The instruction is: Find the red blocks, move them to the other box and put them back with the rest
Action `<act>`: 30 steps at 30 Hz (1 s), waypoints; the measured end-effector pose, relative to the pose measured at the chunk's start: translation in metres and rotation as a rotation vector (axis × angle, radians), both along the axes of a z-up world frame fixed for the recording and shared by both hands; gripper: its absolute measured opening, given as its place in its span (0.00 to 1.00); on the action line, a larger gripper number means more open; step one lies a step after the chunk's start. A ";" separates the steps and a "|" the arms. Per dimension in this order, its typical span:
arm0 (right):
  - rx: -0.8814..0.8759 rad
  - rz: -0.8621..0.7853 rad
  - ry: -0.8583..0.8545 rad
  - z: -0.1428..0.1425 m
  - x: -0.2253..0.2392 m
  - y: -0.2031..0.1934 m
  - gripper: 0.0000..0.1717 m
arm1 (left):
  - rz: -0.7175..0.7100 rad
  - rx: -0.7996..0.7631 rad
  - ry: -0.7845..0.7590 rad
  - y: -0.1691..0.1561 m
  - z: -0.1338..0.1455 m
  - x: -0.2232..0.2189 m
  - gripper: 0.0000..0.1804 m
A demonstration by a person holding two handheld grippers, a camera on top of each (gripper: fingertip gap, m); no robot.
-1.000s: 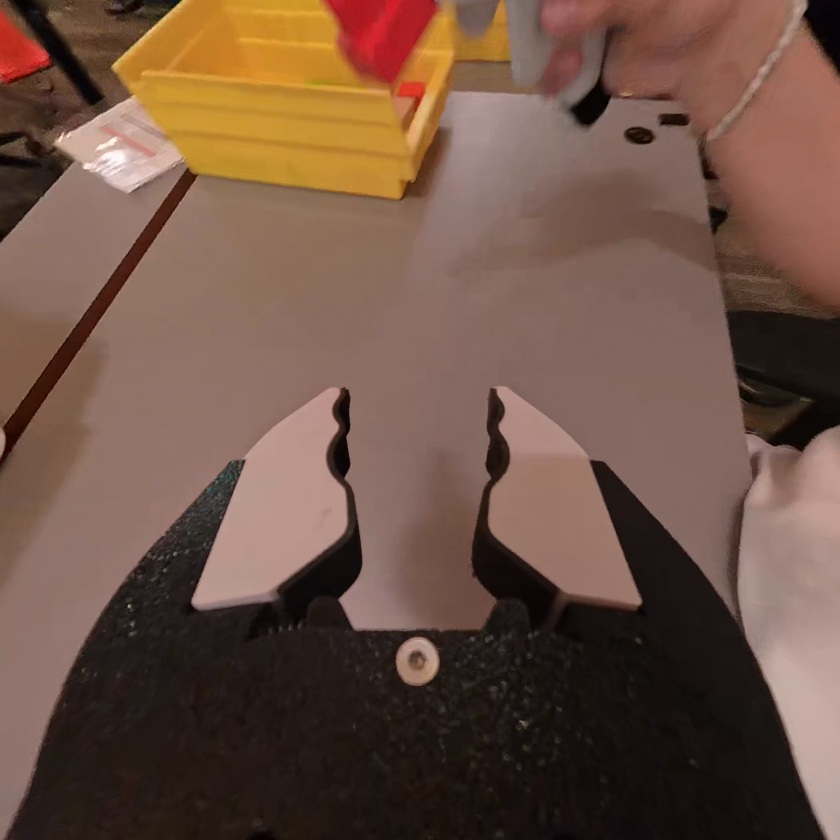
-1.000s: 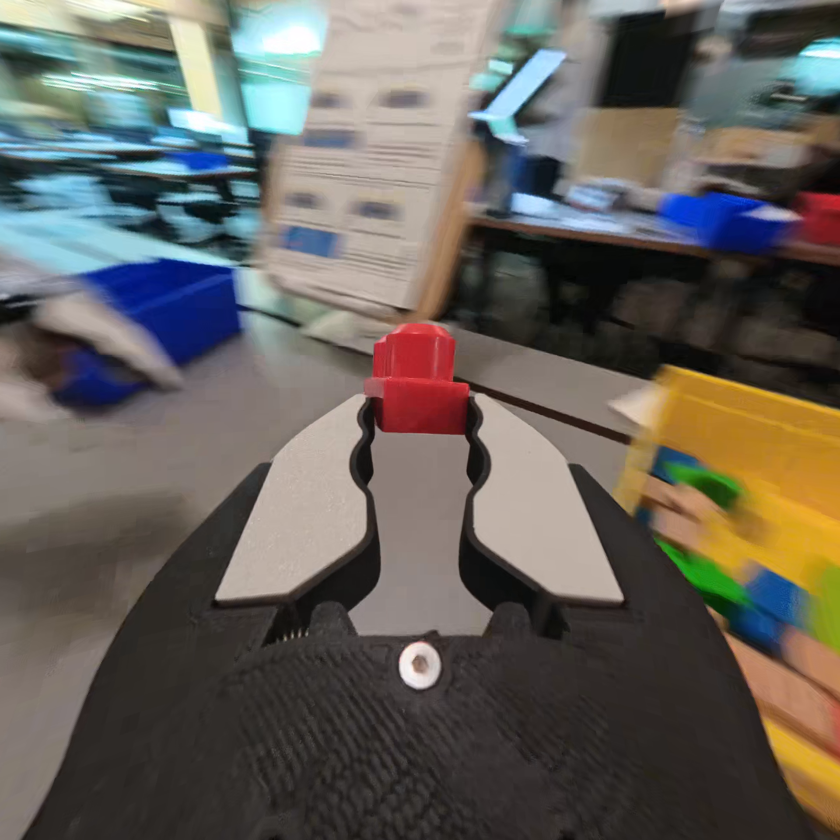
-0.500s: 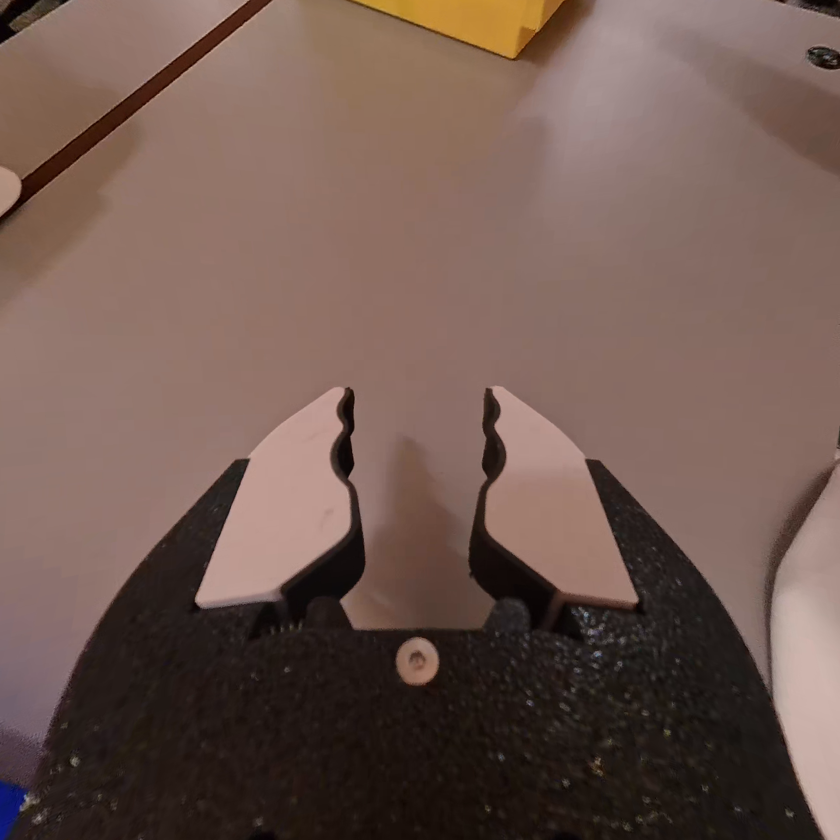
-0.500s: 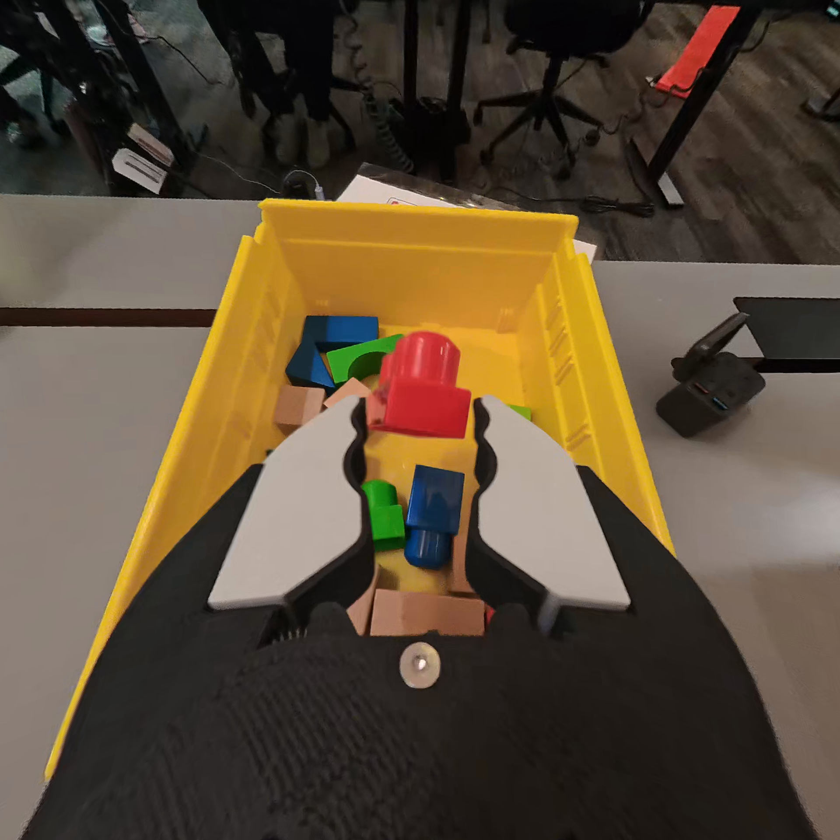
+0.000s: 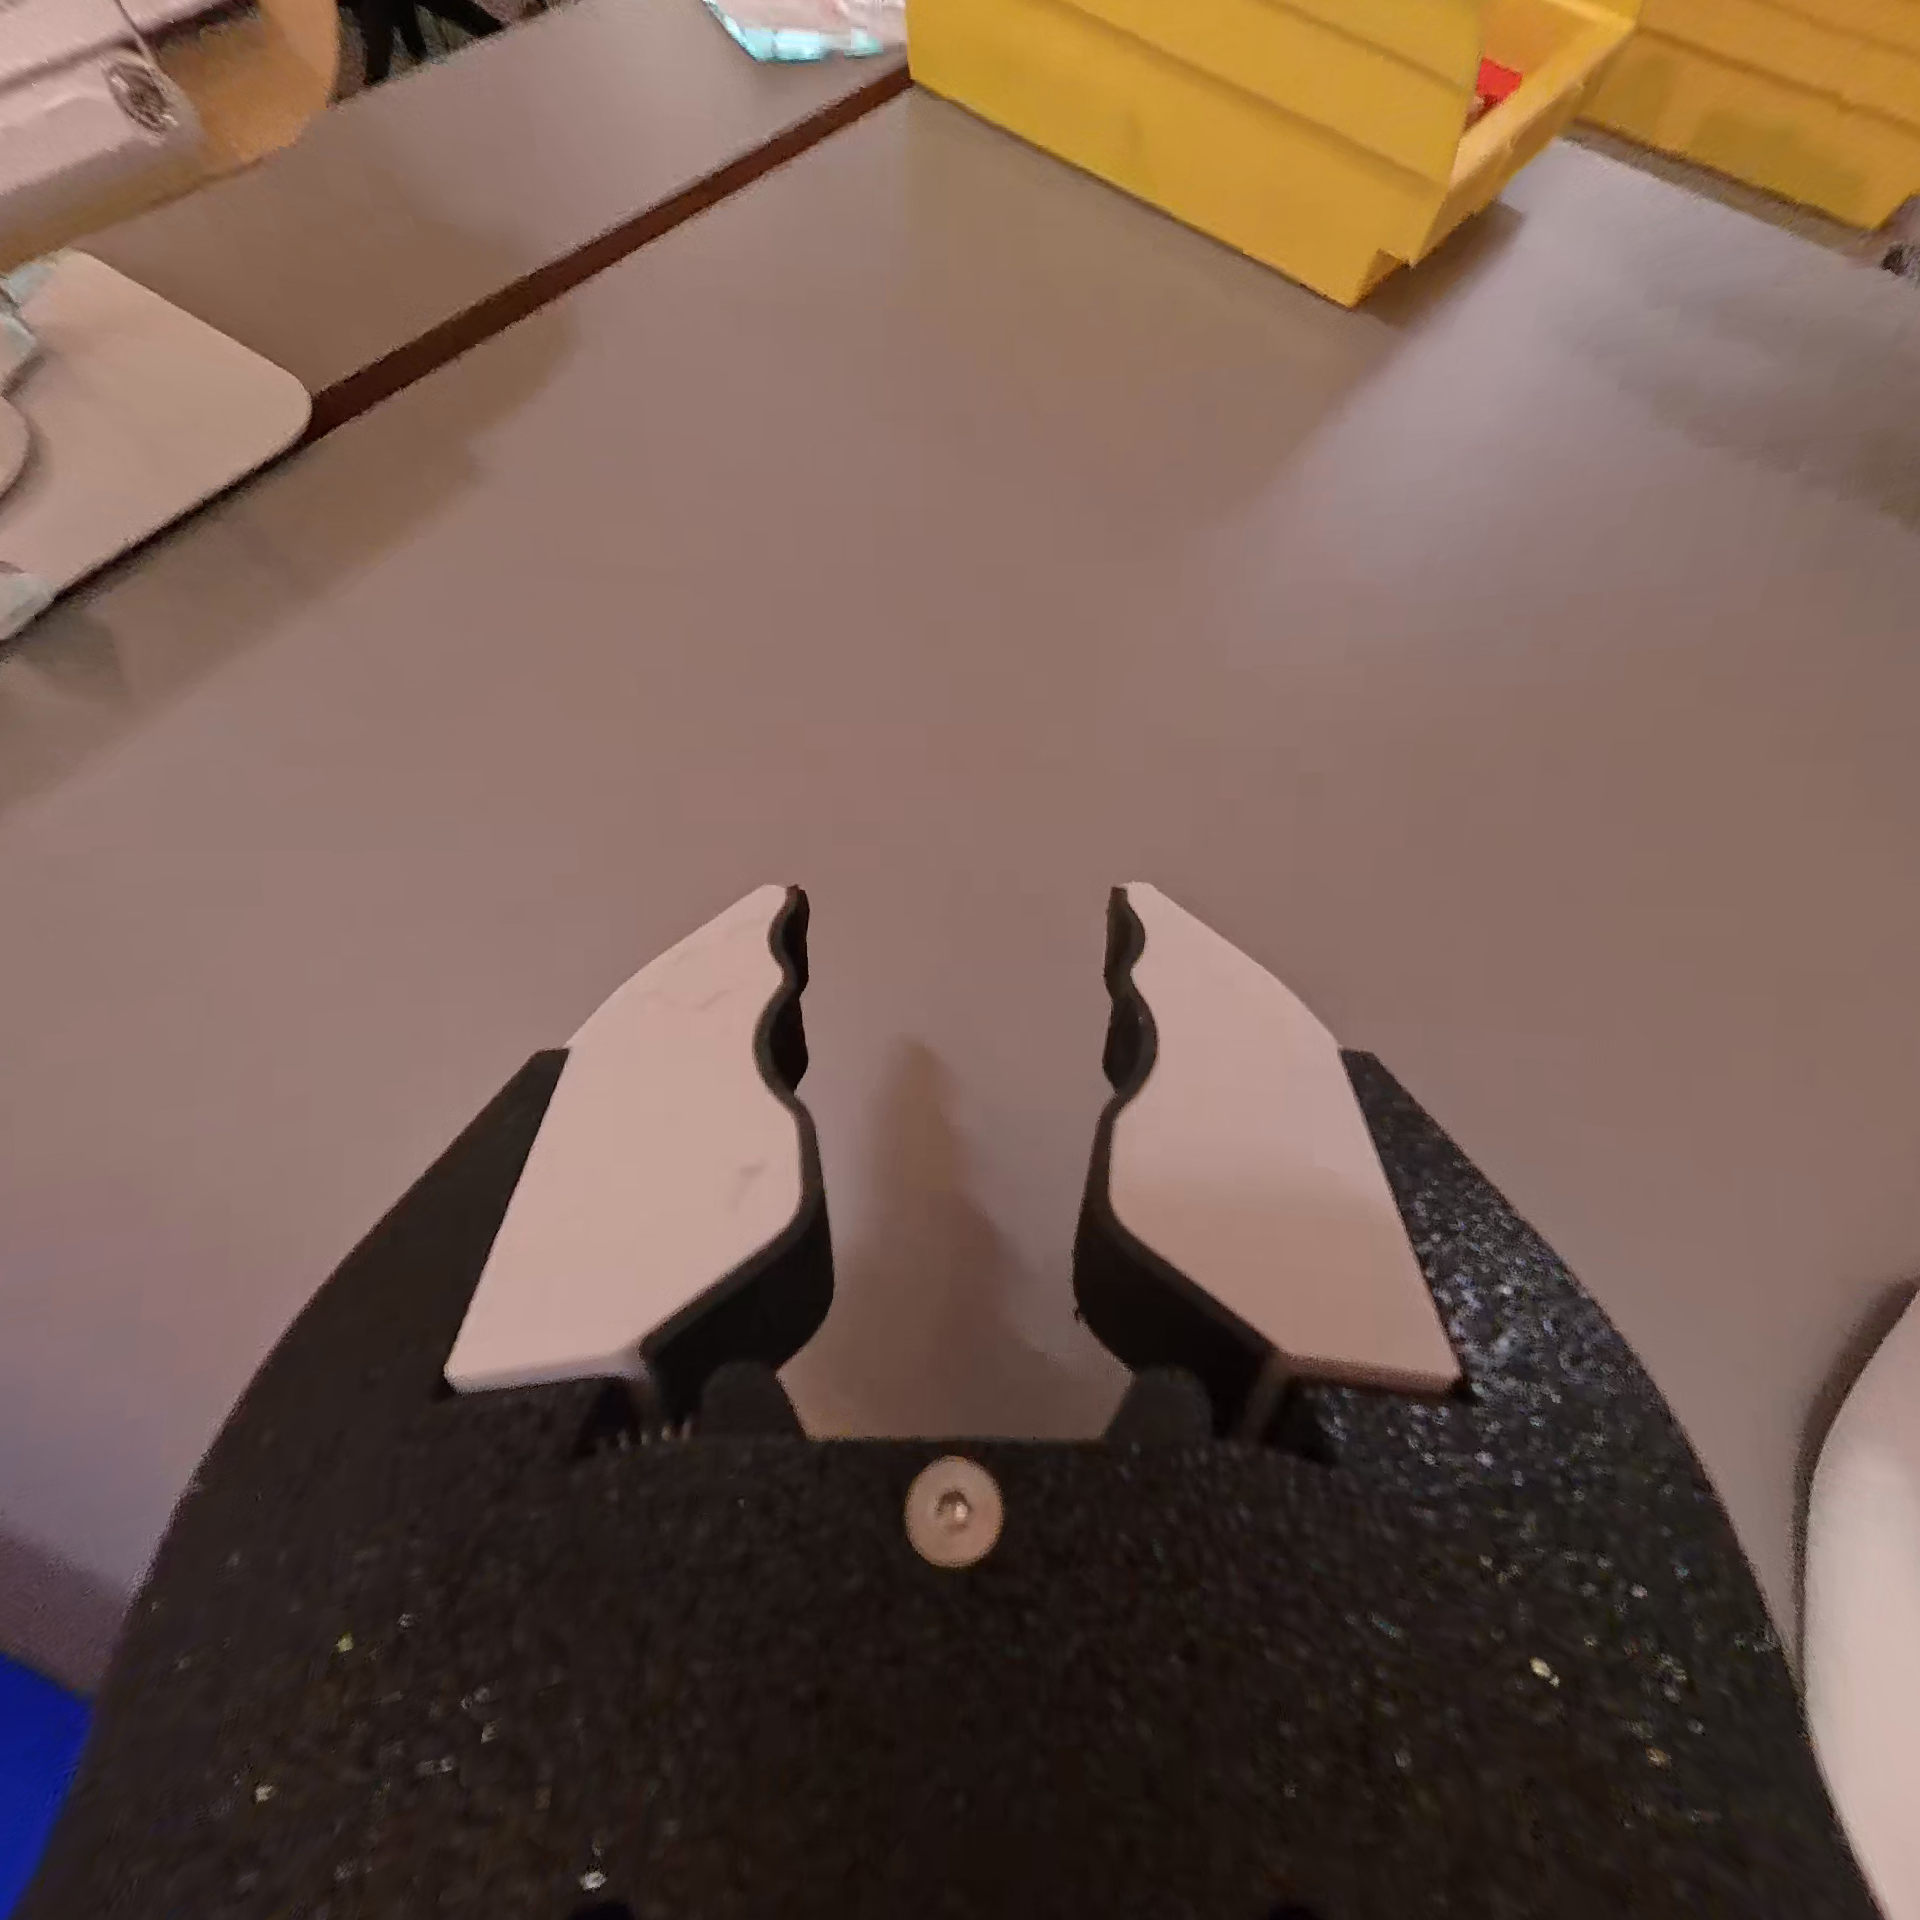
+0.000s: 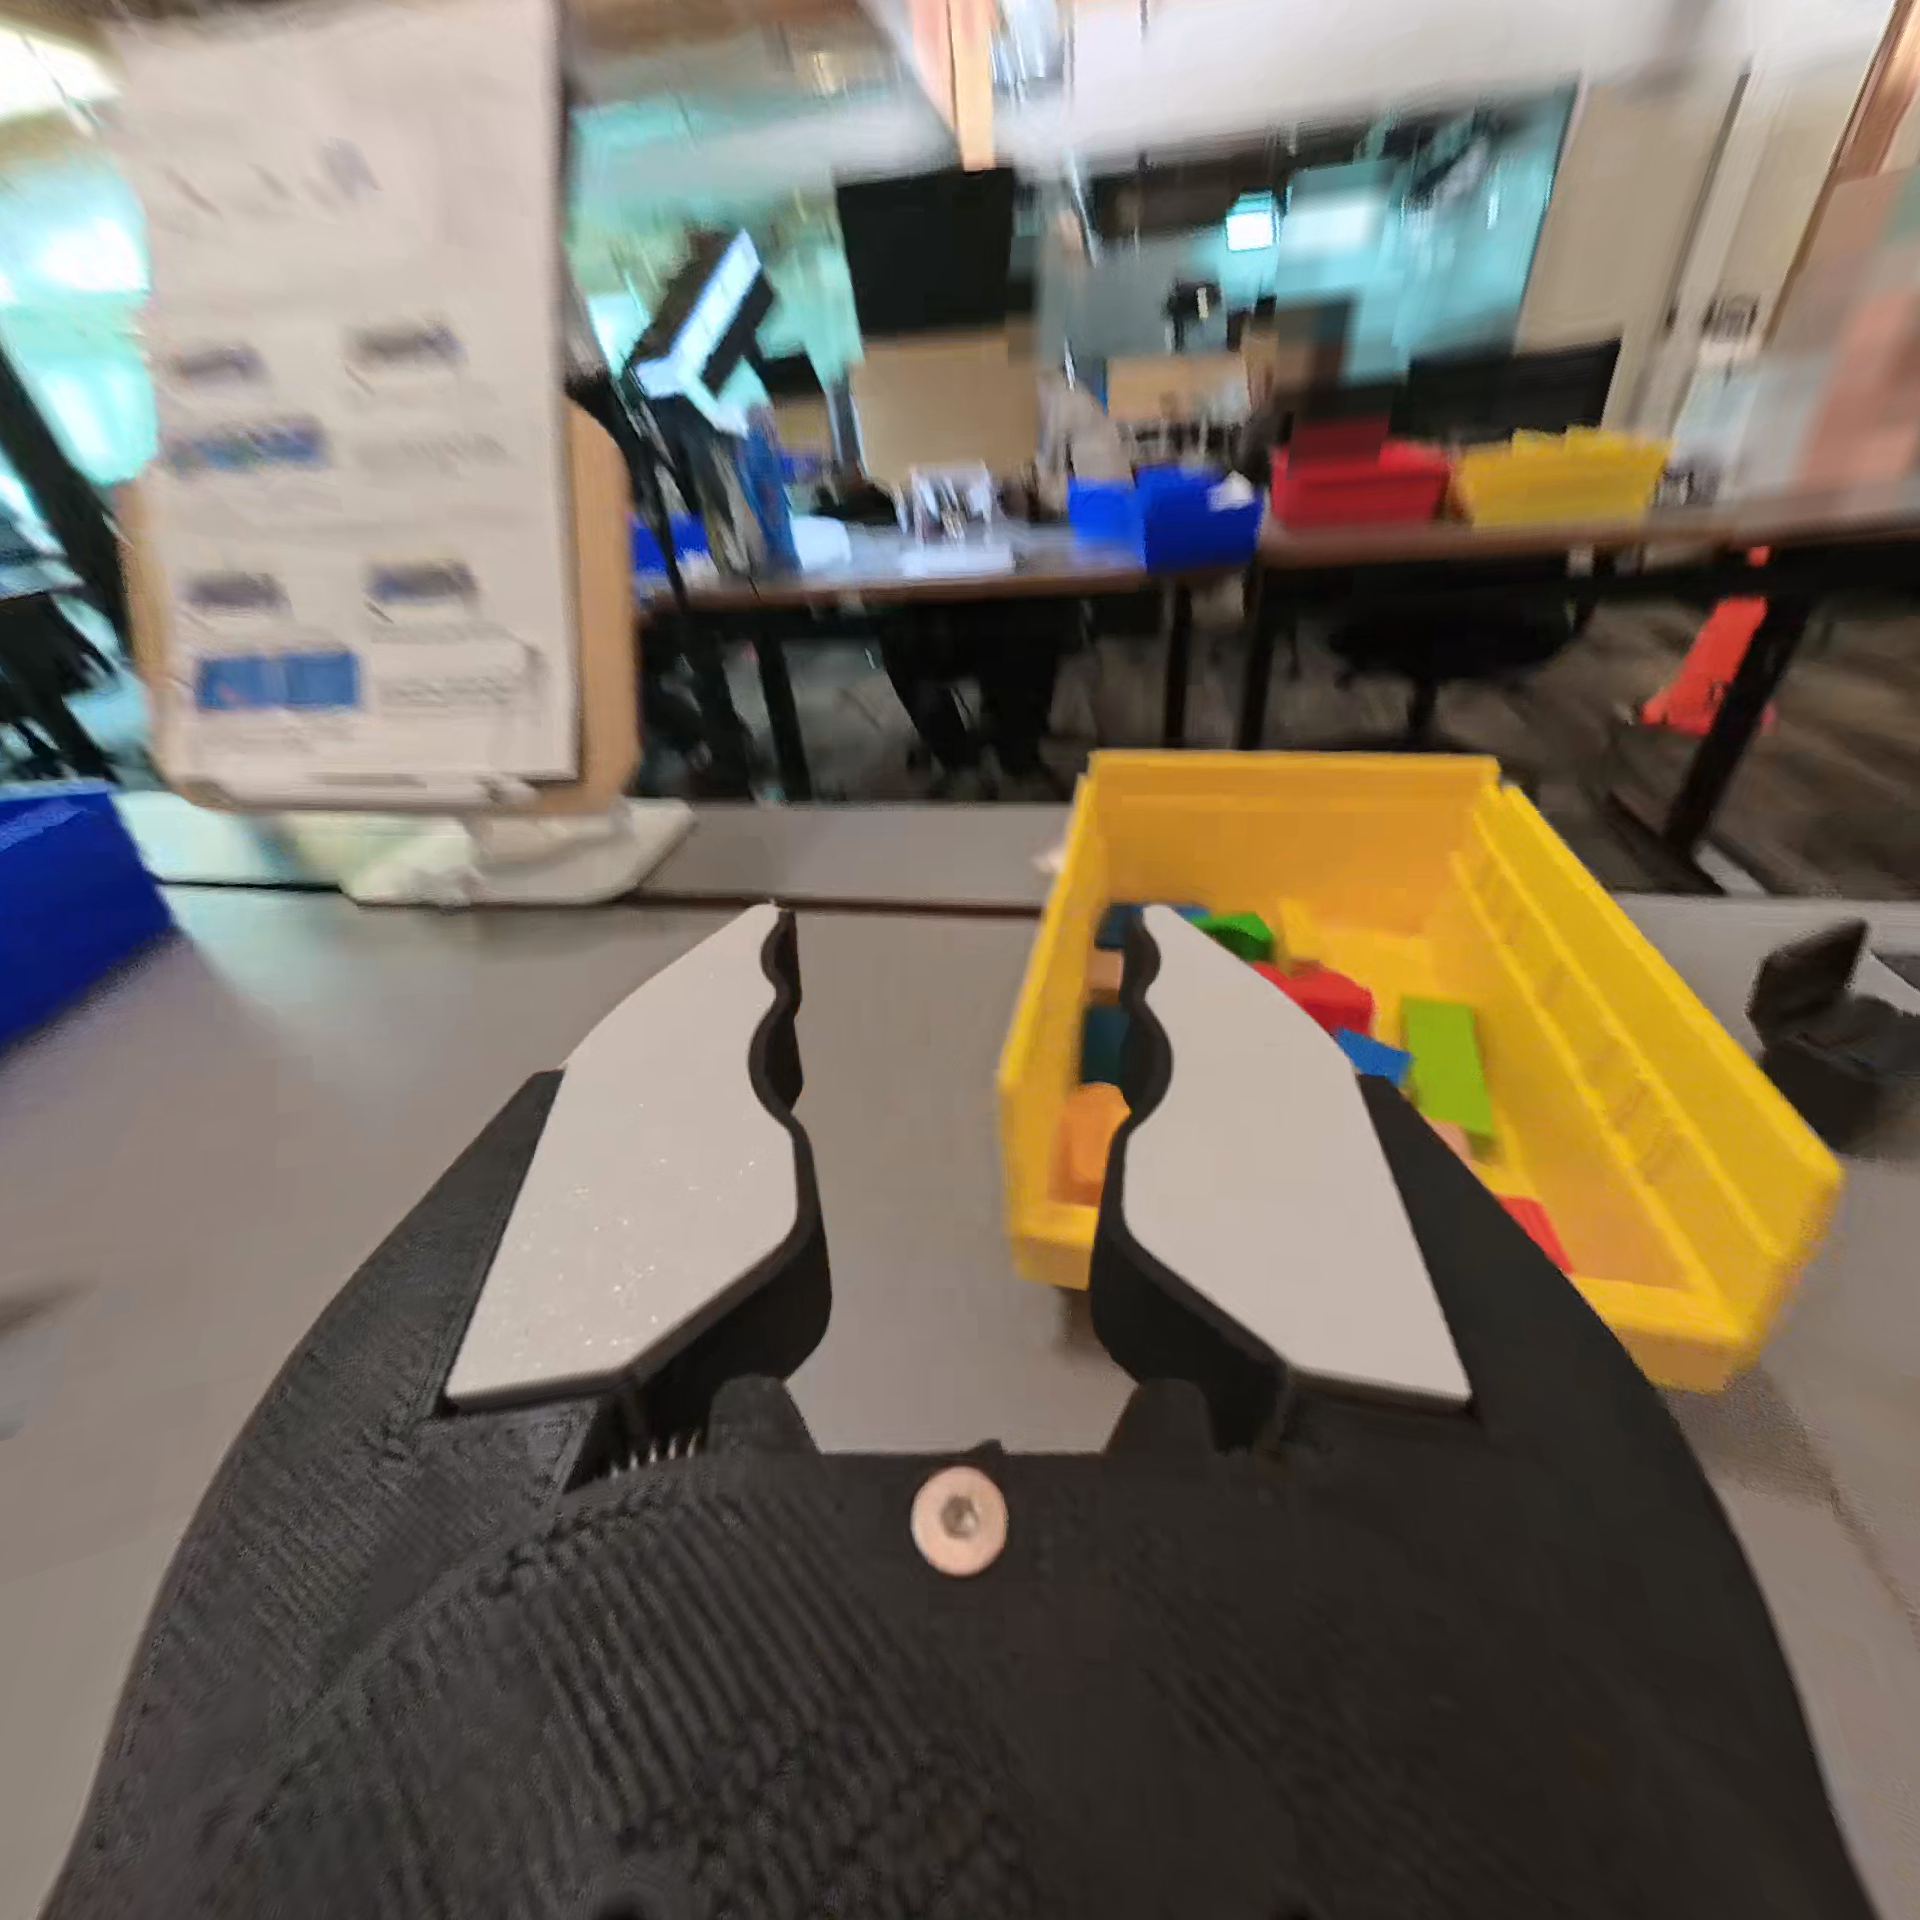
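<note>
Right gripper [image 6: 961, 935]: jaws wide apart, nothing between the pads, over bare grey table [image 6: 312, 1091]. Yellow box [image 6: 1683, 1122] sits just right of its right fingertip; a red block [image 6: 1325, 995] lies inside among green, blue and tan blocks. Left gripper [image 5: 956, 914]: jaws wide apart, bare, over table; another yellow box [image 5: 1195, 114] far ahead, to the right.

No writing can be read in either view. The only thing that bears print is a large white poster board [image 6: 353, 416] standing at the far edge of the table [image 6: 914, 1039] in the right wrist view; its lines and blue patches are smeared by blur, so no word or number comes through.
</note>
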State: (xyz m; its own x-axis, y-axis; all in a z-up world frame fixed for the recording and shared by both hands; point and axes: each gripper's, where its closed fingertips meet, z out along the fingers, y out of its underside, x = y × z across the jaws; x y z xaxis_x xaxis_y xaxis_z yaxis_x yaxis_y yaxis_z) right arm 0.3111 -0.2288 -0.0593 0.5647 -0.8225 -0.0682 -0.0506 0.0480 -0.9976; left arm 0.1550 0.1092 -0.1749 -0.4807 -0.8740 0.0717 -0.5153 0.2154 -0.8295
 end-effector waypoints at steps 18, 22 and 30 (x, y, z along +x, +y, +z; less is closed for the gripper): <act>0.062 0.088 -0.051 -0.021 -0.045 0.052 0.35 | 0.574 -0.061 -0.026 0.219 0.101 -0.011 0.31; -0.012 0.097 -0.064 -0.022 -0.048 0.058 0.35 | 0.661 0.097 0.222 0.282 0.068 -0.038 0.30; -0.022 0.146 -0.064 -0.021 -0.055 0.071 0.35 | 0.742 0.202 0.647 0.333 -0.026 -0.056 0.29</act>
State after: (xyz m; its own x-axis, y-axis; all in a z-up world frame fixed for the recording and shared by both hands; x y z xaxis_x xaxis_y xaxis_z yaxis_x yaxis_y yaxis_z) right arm 0.2562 -0.1579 -0.0807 0.6807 -0.7325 -0.0112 0.0084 0.0231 -0.9997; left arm 0.0994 0.4423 -0.2007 0.2696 -0.9613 -0.0569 -0.9152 -0.2374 -0.3257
